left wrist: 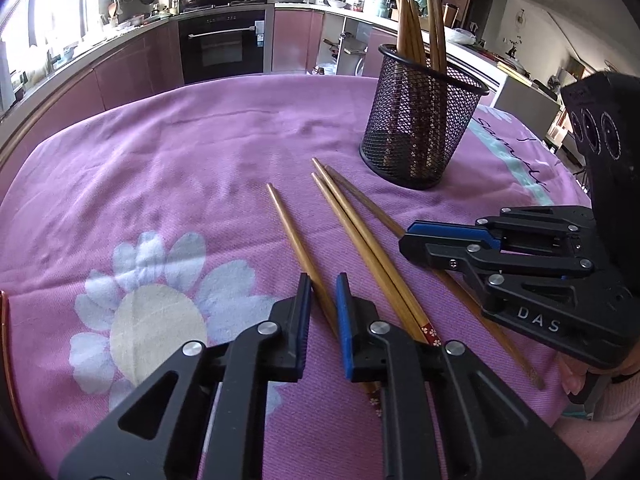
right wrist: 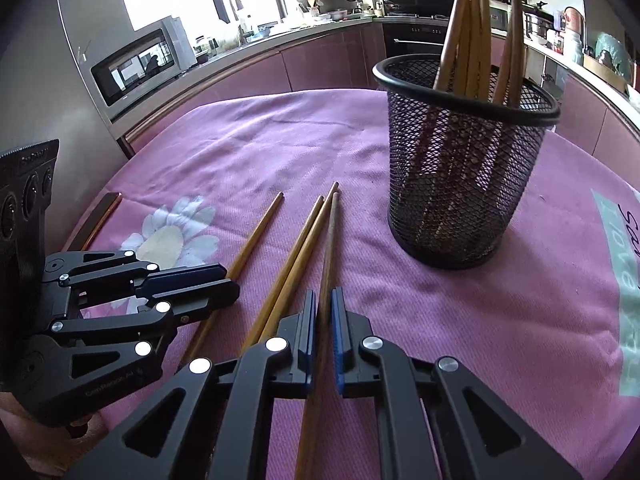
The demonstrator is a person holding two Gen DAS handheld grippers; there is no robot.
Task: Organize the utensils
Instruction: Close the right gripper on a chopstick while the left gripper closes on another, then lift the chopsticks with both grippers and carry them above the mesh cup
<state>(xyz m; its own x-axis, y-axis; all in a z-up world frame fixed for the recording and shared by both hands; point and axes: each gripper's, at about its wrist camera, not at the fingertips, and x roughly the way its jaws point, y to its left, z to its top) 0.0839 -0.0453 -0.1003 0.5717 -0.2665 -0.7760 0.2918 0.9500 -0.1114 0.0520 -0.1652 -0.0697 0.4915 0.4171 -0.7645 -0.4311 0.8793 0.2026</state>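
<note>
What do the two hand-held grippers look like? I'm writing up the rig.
Both are matte black linkage frames with silver round pivot pins and blue pads lining the fingers. The right hand-held gripper carries white "DAS" lettering and a black block with three round dials behind it. The left hand-held gripper matches, with faint small print.

"DAS" in white letters on black body of right gripper [left wrist: 408,238], right side of left wrist view. Handwritten black script starting "Sa" on teal band of pink tablecloth [right wrist: 612,280], right edge of right wrist view; rest unreadable. Faint small print on left gripper [right wrist: 230,286] body, lower left, illegible.
</note>
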